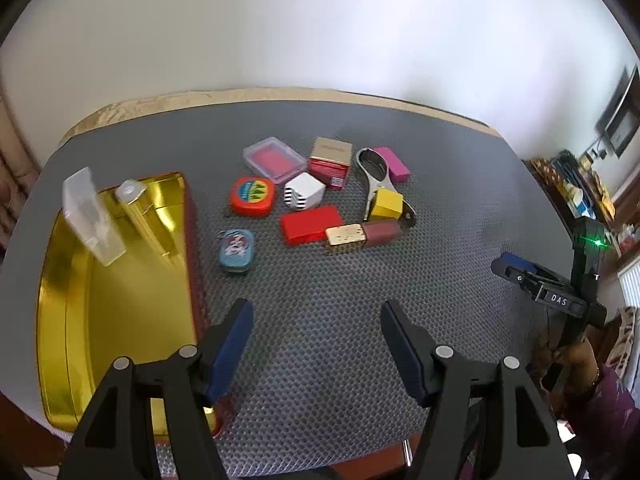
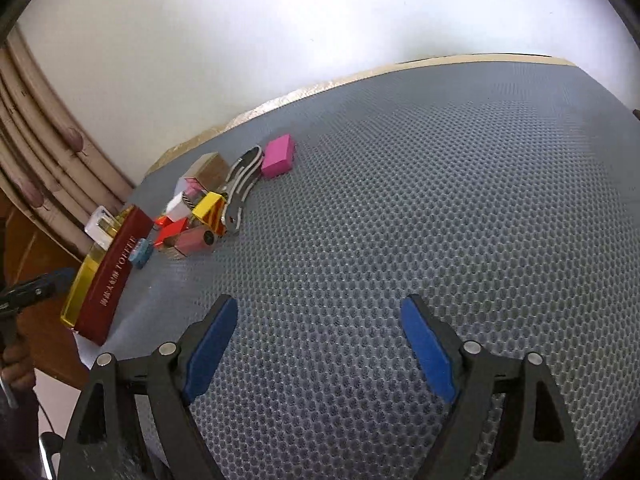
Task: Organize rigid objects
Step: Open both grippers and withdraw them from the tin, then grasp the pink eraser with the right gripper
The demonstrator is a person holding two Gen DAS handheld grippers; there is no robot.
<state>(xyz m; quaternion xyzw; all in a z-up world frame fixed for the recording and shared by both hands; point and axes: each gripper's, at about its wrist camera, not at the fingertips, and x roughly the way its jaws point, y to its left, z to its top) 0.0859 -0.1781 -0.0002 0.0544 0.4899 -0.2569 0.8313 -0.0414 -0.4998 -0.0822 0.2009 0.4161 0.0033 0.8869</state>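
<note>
left gripper (image 1: 316, 344): jaws apart, empty, over grey honeycomb mat (image 1: 320, 280) | right gripper (image 2: 318, 344): jaws wide, empty | gold-lined red rectangular tin (image 1: 120, 300): at mat's left (2 clear plastic boxes inside) | small colourful boxes (image 1: 312, 224): clustered mid-mat

Left gripper (image 1: 317, 344): black plastic frame, angular struts with triangular cut-outs, two dark navy blue pads on the inner faces of the fingers (image 1: 230, 354). Round silver rivets at the pivots, two per side. Right gripper (image 2: 319, 350): same black frame and silver rivets, pads a brighter blue. Seen from the left wrist camera, its body carries a small white label reading "DAS" and a green indicator light above. The person wears a dark purple sleeve (image 1: 604, 412) and a thin bracelet at the wrist.
</note>
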